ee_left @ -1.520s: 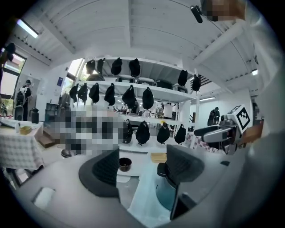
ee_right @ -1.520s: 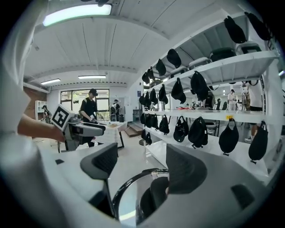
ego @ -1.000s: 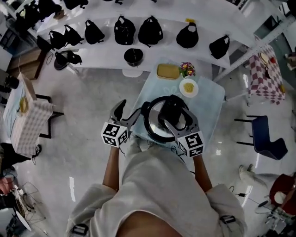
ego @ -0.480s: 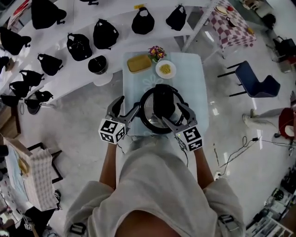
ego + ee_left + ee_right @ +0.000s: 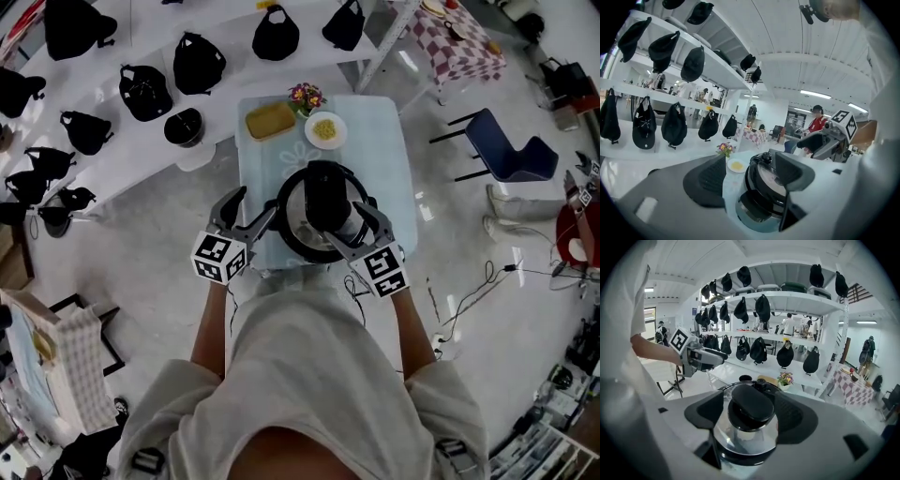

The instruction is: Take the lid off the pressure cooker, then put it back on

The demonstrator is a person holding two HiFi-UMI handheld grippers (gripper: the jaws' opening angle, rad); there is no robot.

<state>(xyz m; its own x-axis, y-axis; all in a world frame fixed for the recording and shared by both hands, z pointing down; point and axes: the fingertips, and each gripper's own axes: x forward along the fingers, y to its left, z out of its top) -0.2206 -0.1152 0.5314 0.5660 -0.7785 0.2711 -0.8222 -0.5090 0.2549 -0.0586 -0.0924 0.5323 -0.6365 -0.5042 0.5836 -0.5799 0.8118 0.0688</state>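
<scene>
The pressure cooker [image 5: 292,234] stands on a pale blue table [image 5: 394,159], with its steel lid [image 5: 740,439] on top. The lid carries a long black handle [image 5: 324,195]. My right gripper [image 5: 352,225] is open, and in the right gripper view [image 5: 751,417] that handle lies between its spread jaws without touching either pad. My left gripper [image 5: 253,206] is open at the cooker's left side. In the left gripper view [image 5: 752,176] the cooker [image 5: 761,197] sits between the jaws and toward the right pad, with its lower side hidden by the gripper body.
Behind the cooker on the table are a yellow rectangular dish [image 5: 270,120], a small flower bunch [image 5: 305,95] and a white plate of yellow food [image 5: 325,129]. White shelves with black bags [image 5: 192,61] run behind. A blue chair [image 5: 506,150] stands right. A person in red [image 5: 816,123] is far off.
The head view has swung, so the table now sits squarer in frame. Both grippers keep their places by the cooker, still open, and the lid has not moved.
</scene>
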